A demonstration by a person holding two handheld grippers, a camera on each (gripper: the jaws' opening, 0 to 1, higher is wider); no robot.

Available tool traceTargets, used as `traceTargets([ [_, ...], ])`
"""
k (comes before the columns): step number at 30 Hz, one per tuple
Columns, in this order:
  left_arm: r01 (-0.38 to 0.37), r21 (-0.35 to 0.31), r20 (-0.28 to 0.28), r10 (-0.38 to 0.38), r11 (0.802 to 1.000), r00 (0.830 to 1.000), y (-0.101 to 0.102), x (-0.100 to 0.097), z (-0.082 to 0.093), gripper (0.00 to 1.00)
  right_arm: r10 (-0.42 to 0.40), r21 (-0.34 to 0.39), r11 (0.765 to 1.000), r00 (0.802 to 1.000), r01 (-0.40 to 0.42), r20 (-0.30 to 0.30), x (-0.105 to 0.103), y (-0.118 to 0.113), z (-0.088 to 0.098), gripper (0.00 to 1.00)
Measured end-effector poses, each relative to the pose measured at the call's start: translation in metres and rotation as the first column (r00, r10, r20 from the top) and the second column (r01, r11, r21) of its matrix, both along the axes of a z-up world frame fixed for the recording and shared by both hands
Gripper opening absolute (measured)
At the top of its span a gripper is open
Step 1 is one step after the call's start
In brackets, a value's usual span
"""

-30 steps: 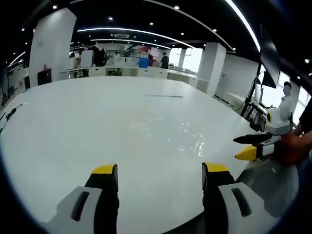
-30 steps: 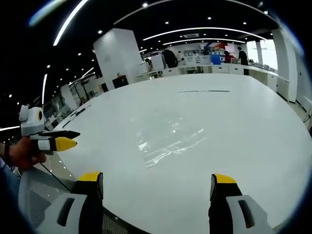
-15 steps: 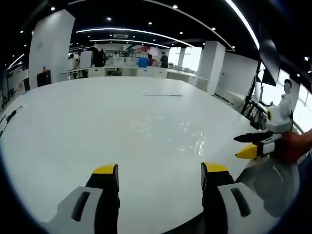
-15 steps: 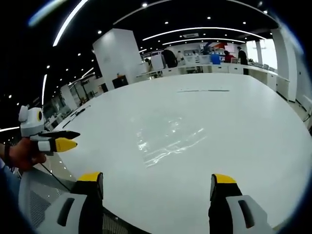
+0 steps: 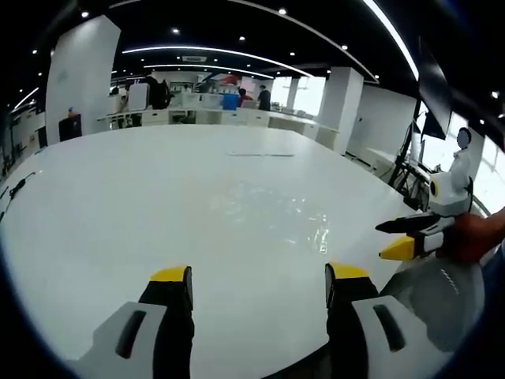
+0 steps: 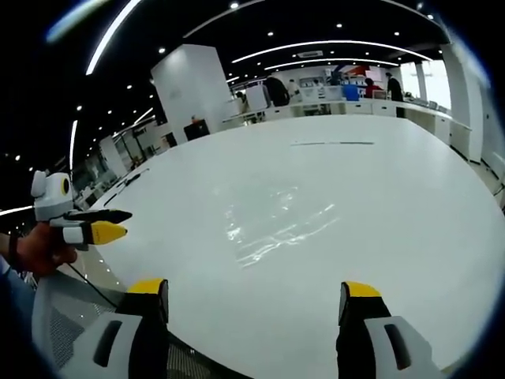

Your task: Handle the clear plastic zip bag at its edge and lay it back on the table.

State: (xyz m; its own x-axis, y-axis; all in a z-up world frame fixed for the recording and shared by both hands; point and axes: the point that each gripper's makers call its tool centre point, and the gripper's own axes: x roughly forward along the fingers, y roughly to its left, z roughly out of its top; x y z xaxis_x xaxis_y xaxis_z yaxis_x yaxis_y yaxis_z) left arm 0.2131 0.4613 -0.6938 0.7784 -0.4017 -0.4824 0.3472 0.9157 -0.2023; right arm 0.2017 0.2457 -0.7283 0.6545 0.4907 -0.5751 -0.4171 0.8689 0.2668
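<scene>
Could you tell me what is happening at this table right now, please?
A person holds a two-jaw gripper in each hand at the near edge of a large white table. A clear plastic zip bag lies flat on it, untouched. The left gripper and right gripper both hover with jaws open, short of the bag, so no grasp has begun.

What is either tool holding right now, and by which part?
Nothing. The left tool and the right tool are both open and empty. The zip bag lies flat on the table, ahead of both.
</scene>
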Motion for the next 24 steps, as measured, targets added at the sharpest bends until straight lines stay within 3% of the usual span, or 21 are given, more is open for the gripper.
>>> traceTargets([
  [8,0.009,0.008,0.009,-0.009,1.000,1.000,-0.001,0.000,0.002,0.67,0.049,-0.007,0.999,0.998,-0.049,-0.047,-0.006,0.011,-0.005,0.84],
  [11,0.017,0.006,0.006,-0.017,1.000,1.000,-0.002,0.000,0.002,0.66,0.063,-0.004,0.998,0.997,-0.064,-0.038,-0.004,0.015,-0.002,0.84],
  [24,0.027,0.006,0.018,-0.027,1.000,0.999,-0.004,0.001,0.005,0.66,0.159,-0.029,0.987,0.987,-0.158,0.020,0.041,0.046,0.012,0.83],
])
